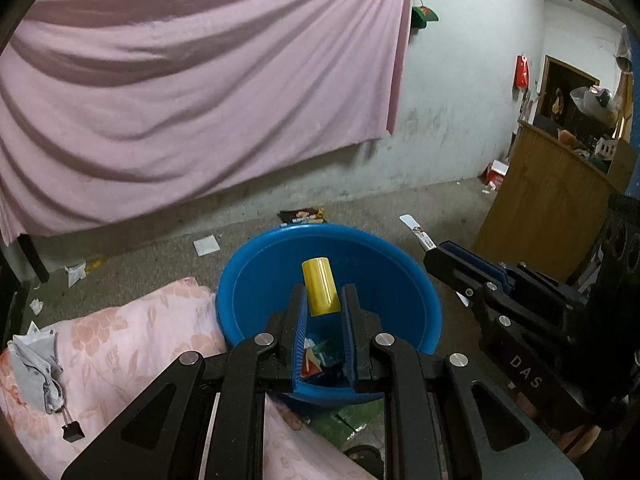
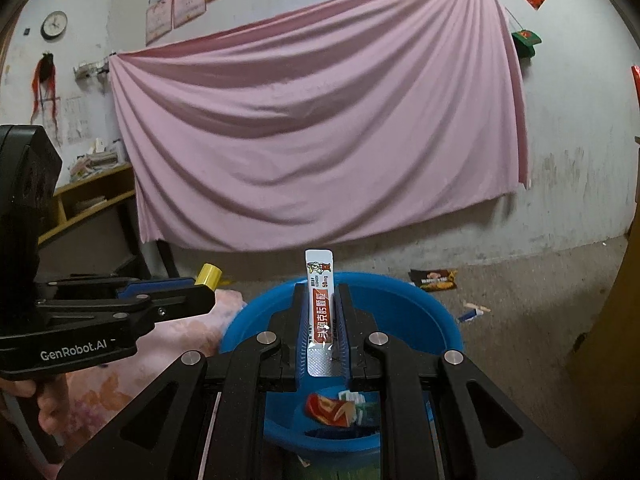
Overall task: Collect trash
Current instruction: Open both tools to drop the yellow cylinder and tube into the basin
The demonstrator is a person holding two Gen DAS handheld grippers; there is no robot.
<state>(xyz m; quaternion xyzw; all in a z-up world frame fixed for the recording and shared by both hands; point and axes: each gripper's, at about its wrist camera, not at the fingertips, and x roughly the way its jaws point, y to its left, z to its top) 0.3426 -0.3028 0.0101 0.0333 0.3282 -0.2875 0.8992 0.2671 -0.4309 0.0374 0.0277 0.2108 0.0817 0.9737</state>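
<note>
Both hover over the round blue plastic basin point(image 1: 400, 280) — the left hand-held gripper point(image 1: 323, 300) clamps a yellow plastic cylinder point(image 1: 320, 292), the right hand-held gripper point(image 2: 322, 308) a white-and-red foil sachet point(image 2: 320, 312); next, judging by this — release.

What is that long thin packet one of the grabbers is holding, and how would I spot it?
Find the big pink sheet on the wall, then drop to the blue basin below it. Above the basin, the right gripper pinches a narrow sachet standing upright. It is white with a red band of lettering, unlike the yellow cylinder in the left gripper.
</note>
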